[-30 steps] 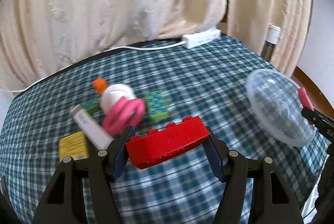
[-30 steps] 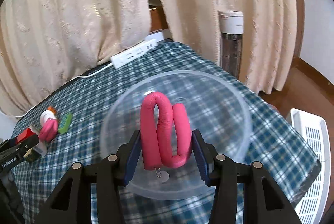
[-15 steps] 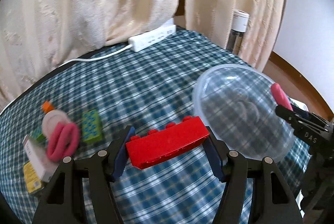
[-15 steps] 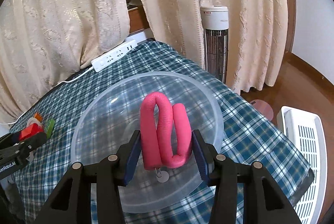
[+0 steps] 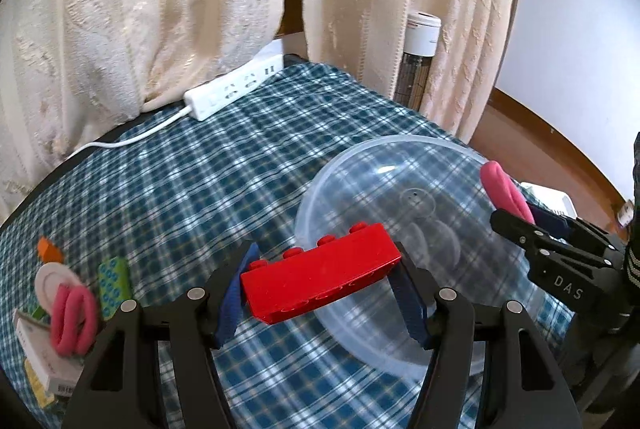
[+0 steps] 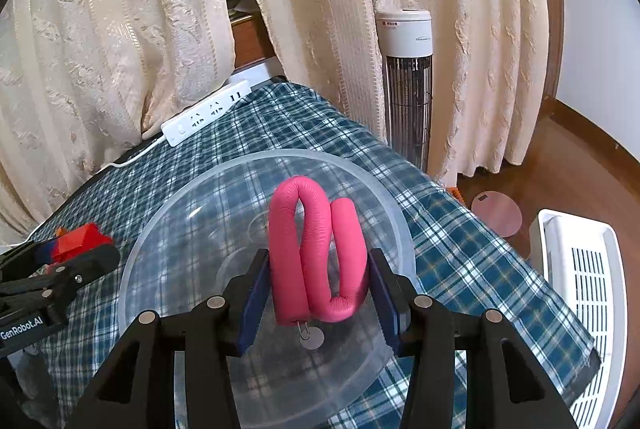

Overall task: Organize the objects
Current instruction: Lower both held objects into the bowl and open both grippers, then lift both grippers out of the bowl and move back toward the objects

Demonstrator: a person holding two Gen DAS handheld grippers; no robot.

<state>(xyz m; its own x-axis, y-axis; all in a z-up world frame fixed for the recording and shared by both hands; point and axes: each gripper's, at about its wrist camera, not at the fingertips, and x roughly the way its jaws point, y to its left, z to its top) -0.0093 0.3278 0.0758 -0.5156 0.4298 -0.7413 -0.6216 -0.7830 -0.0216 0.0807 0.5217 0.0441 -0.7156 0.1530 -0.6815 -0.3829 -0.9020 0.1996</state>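
My left gripper (image 5: 322, 291) is shut on a red toy brick (image 5: 320, 279), held over the near left rim of a clear plastic bowl (image 5: 400, 189) on the checked tablecloth. My right gripper (image 6: 318, 287) is shut on a folded pink foam tube (image 6: 316, 253), held above the bowl (image 6: 200, 213). In the left wrist view the right gripper (image 5: 516, 217) with the pink tube (image 5: 502, 189) shows at the bowl's right rim. In the right wrist view the left gripper (image 6: 80, 249) with the brick (image 6: 82, 237) shows at the bowl's left.
At the left of the table lie a second pink tube (image 5: 74, 319), a white round item (image 5: 50, 279), a green block (image 5: 114, 283) and a white box (image 5: 38, 357). A white power strip (image 5: 234, 91) lies at the back. A tower fan (image 6: 408, 81) and a white basket (image 6: 580, 301) stand on the floor right.
My left gripper has carried the red brick to the right, from beside the pile of objects to the bowl's rim. My right gripper has stayed over the bowl with the pink tube.
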